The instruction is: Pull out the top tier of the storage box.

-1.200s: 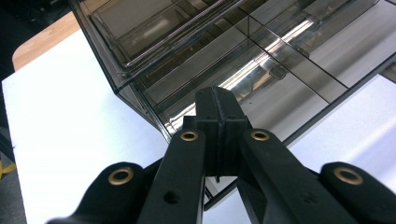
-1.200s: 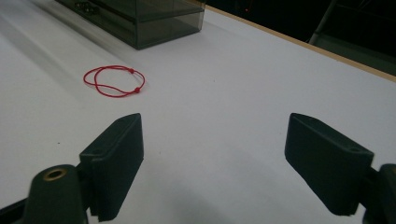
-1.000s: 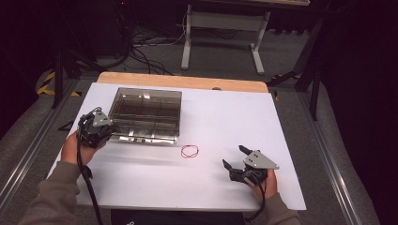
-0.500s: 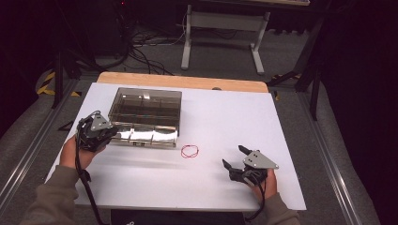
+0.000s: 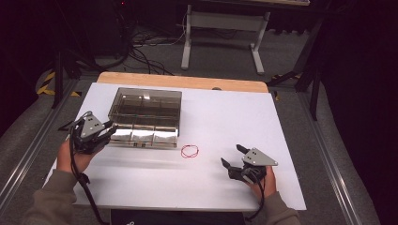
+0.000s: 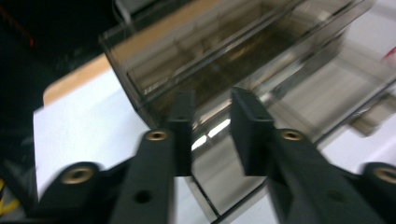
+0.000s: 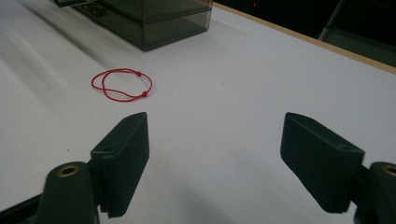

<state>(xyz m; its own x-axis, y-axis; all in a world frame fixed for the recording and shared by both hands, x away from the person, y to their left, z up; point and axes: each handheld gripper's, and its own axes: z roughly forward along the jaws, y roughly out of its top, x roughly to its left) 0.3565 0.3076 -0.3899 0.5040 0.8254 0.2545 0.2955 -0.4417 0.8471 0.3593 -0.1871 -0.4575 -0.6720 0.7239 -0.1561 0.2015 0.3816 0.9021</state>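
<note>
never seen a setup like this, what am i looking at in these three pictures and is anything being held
A person sits at a white table and holds a hand tool in each hand: a gripper with two black jaws.

The high view looks down from above. The left gripper is at the near left corner of a clear smoky plastic box with compartments. The right gripper rests near the table's front right. A loop of red string lies between them, in front of the box.

The other two pictures come from small cameras riding on the grippers. In the left gripper view its jaws have just been opening, with a gap between them in front of the box's wall. In the right gripper view the jaws stand wide apart, pointing towards the red string.

Nothing is held.
</note>
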